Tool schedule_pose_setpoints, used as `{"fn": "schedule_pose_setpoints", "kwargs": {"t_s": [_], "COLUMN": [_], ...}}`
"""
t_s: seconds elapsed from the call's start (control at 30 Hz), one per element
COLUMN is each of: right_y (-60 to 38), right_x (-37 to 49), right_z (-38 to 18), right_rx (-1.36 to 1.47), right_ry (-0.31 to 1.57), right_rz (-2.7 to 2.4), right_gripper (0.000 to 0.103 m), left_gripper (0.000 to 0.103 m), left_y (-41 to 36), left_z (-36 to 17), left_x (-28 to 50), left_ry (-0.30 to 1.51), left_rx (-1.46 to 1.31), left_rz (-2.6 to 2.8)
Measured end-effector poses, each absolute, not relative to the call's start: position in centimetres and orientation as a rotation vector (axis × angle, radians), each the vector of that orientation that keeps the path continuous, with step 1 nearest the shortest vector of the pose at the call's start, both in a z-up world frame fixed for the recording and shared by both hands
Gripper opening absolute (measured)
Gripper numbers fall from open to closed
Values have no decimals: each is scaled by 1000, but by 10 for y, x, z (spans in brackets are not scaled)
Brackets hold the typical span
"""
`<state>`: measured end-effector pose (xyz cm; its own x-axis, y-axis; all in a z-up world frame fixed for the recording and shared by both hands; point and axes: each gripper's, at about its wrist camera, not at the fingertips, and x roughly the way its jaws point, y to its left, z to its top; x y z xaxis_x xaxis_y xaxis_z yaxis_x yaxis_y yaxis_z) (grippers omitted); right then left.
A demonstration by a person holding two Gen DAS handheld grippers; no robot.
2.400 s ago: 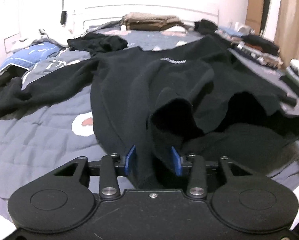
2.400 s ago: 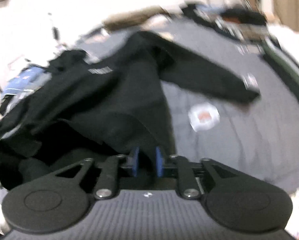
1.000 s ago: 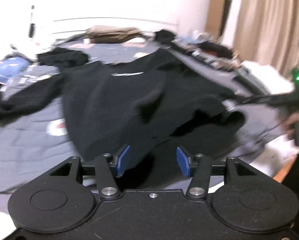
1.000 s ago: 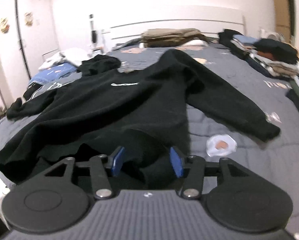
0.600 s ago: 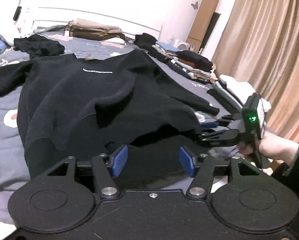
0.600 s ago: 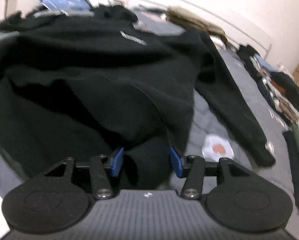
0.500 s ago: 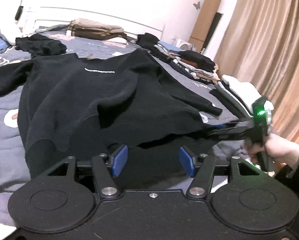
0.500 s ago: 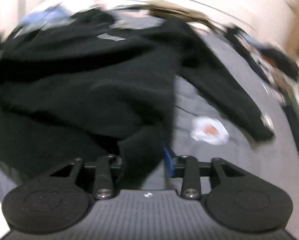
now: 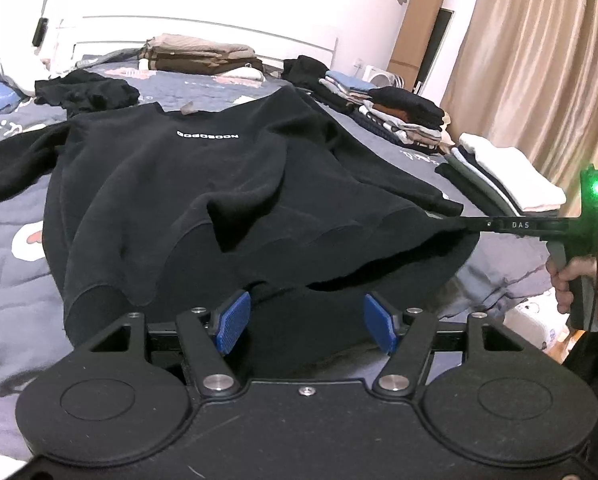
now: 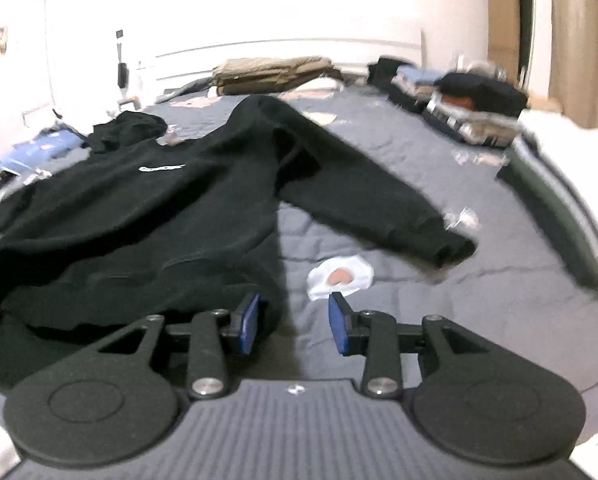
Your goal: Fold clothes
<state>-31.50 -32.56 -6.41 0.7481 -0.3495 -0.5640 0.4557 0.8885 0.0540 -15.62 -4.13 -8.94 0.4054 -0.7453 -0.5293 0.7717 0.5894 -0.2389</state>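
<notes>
Sweatshirt, black, lies spread on the grey bedspread, its hem just ahead of the left gripper, whose blue pads stand wide apart and hold nothing. Beyond the sweatshirt's right sleeve sit stacks of folded clothes. From the right wrist, the right gripper is parted and empty, at the sweatshirt's hem corner, sleeve stretched right of it.
</notes>
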Motion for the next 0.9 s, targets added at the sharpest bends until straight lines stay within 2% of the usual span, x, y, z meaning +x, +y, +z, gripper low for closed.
{"fn": "schedule_pose_setpoints", "kwargs": {"t_s": [0.23, 0.33, 0.5, 0.63, 0.8, 0.87, 0.9], "right_y": [-296, -286, -273, -261, -241, -242, -246], "right_x": [-299, -297, -293, -272, -260, -255, -253], "right_z": [-76, -79, -77, -95, -115, -121, -121], "right_rx": [-64, -108, -157, -268, -500, -570, -575], "right_ry": [631, 678, 637, 724, 728, 732, 734], "right_rz": [-382, -305, -258, -228, -243, -299, -333], "right_gripper": [45, 45, 46, 47, 47, 45, 41], "left_gripper": [67, 67, 67, 68, 70, 70, 70], "left_y": [-50, -52, -58, -63, -63, -62, -62], "left_z": [-90, -89, -90, -92, -93, -92, -92], "left_x": [-158, -160, -162, -165, -164, -162, -162], "left_ry": [650, 646, 654, 657, 656, 658, 656], "left_rx": [55, 56, 56, 71, 75, 68, 66], "left_rz": [-962, -964, -973, -985, -967, -958, -953]}}
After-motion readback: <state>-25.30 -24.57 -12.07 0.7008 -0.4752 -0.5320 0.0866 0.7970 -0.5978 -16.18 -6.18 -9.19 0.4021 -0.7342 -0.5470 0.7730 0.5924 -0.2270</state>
